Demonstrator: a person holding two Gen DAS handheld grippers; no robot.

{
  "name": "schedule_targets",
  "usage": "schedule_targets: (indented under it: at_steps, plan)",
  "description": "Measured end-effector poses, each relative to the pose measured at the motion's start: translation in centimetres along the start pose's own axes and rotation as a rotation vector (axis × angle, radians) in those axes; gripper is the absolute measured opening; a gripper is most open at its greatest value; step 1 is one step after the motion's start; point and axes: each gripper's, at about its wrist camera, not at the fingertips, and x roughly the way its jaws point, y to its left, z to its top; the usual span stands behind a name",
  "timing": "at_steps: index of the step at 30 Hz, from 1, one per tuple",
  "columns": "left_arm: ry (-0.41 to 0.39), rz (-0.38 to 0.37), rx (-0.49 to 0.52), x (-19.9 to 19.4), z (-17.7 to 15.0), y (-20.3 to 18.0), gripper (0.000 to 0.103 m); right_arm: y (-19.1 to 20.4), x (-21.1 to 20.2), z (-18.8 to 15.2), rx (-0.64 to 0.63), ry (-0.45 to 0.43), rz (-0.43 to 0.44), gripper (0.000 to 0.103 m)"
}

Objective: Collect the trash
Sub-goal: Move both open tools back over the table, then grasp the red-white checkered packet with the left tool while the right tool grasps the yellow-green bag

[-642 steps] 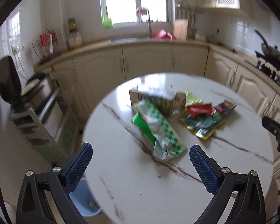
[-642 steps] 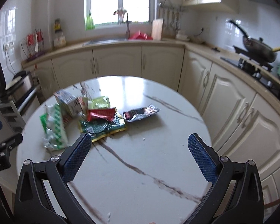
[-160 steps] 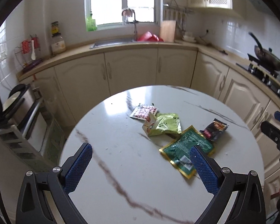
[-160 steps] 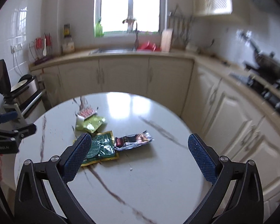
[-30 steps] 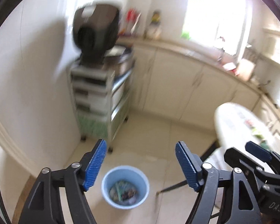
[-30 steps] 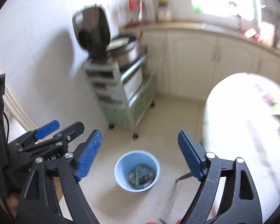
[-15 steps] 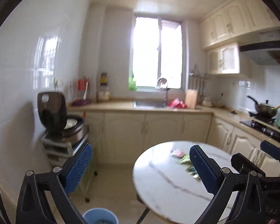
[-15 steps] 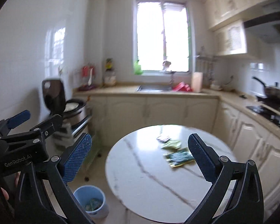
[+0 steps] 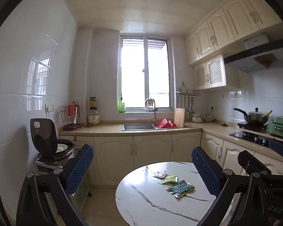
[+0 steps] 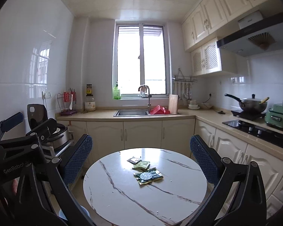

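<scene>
Round marble table (image 10: 122, 197): three wrappers near centre — dark green (image 10: 148, 176), yellow-green (image 10: 141, 166), small reddish (image 10: 134, 160).

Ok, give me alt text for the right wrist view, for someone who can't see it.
Three wrappers lie on a round marble table, framed by the open, empty right tool. Behind are a kitchen counter with sink and window; the left tool shows at the left edge.

Both the left gripper (image 9: 142, 166) and right gripper (image 10: 141, 157) are showing black angular arms, silver screws and blue dimpled pads (image 10: 77, 157); white "GenRobot" lettering is running along the left gripper's side
</scene>
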Motion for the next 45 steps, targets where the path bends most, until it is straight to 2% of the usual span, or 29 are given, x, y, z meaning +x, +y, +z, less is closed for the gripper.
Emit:
schedule_targets:
  at_steps: [6,10,18,22,25,30,33,34,38,43,45]
  plan:
    - [0.011,-0.006,0.014,3.5,0.6,-0.4,0.103,-1.6,0.7,-0.1,0.009,0.0,0.0,0.103]
    - [0.055,-0.019,0.037,6.5,1.3,-1.0,0.103,-2.4,2.3,-0.5,0.006,0.02,-0.001,0.103]
    - [0.281,-0.078,-0.017,18.3,0.8,0.5,0.102,-5.9,8.9,-3.2,0.031,0.162,-0.042,0.103]
    - [0.396,-0.096,-0.048,25.0,0.2,1.3,0.102,-7.6,15.0,-5.7,0.004,0.283,-0.065,0.103]
    - [0.482,-0.085,-0.048,31.2,-0.6,1.6,0.102,-7.9,19.7,-7.4,-0.027,0.371,-0.044,0.103]
    - [0.585,-0.046,-0.036,40.4,-1.6,2.4,0.102,-6.7,28.8,-10.4,-0.078,0.528,0.064,0.103]
    - [0.632,-0.032,-0.03,45.4,-1.6,2.9,0.102,-6.2,34.3,-12.6,-0.039,0.643,0.13,0.103]
    - [0.643,-0.019,-0.036,46.8,-1.6,3.3,0.102,-6.1,36.7,-13.6,-0.001,0.706,0.152,0.103]
    - [0.692,-0.001,-0.051,53.2,-1.6,3.8,0.102,-5.8,42.5,-16.7,0.062,0.843,0.184,0.102]
    - [0.735,-0.012,-0.067,60.3,-2.9,2.7,0.102,-4.8,47.0,-19.6,0.078,0.923,0.2,0.095]
    - [0.741,-0.016,-0.057,62.5,-3.5,2.2,0.102,-4.5,47.7,-20.2,0.077,0.937,0.209,0.079]
